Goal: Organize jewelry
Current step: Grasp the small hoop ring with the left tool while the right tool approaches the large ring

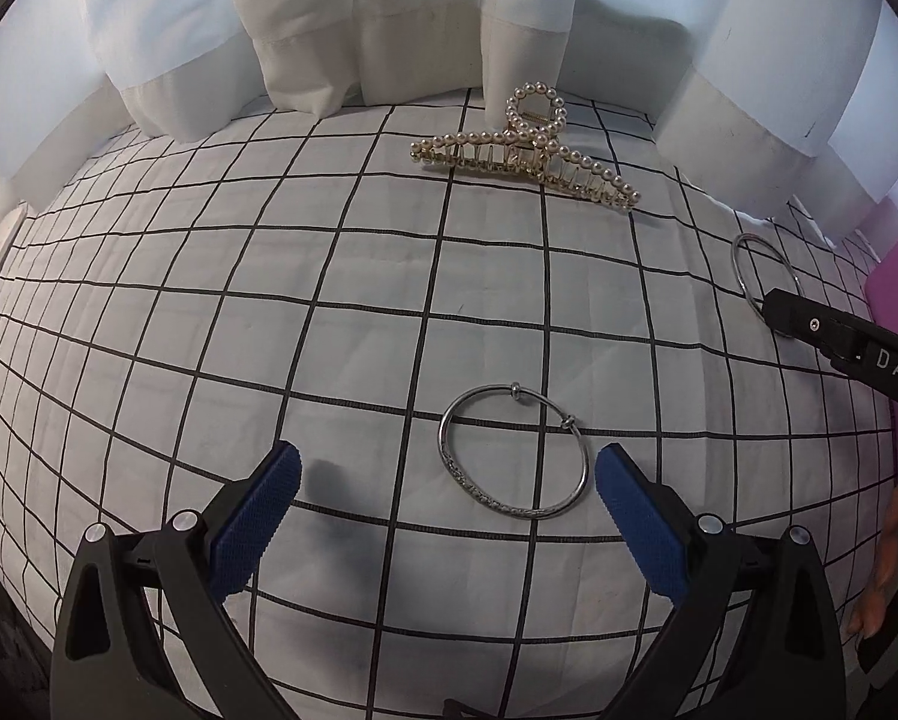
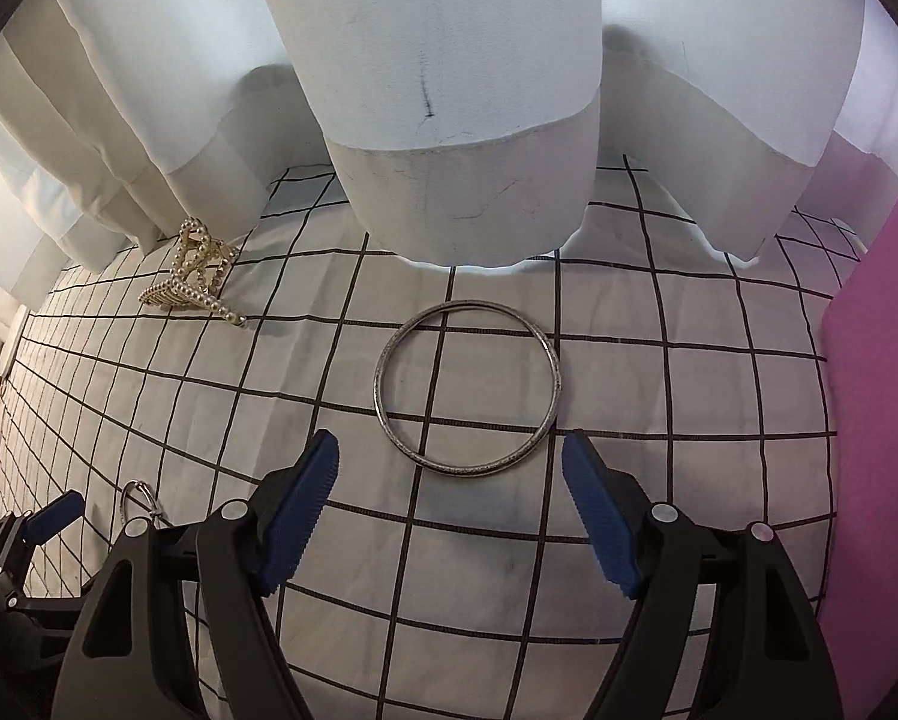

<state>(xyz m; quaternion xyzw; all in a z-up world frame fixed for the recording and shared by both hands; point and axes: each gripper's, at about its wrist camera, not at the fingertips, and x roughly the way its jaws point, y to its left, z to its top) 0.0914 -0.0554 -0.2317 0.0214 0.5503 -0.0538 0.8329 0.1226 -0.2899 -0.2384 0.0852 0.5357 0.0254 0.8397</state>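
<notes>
White cloth [image 1: 329,312] with a black grid covers the surface; pale curtains [image 1: 389,18] hang at 12 o'clock; pink panel [image 2: 880,390] at 3 o'clock. Left gripper [image 1: 449,480] wide open, empty; beaded silver bracelet [image 1: 513,453] lies between its tips. Right gripper [image 2: 450,468] wide open, empty; textured metal bangle [image 2: 466,387] just ahead. Pearl hair clip [image 1: 526,147] at 12 o'clock.

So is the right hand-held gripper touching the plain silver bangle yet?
Apart. In the right wrist view the right hand-held gripper is open, both blue pads clear of the plain silver bangle, with checked cloth showing between.
</notes>
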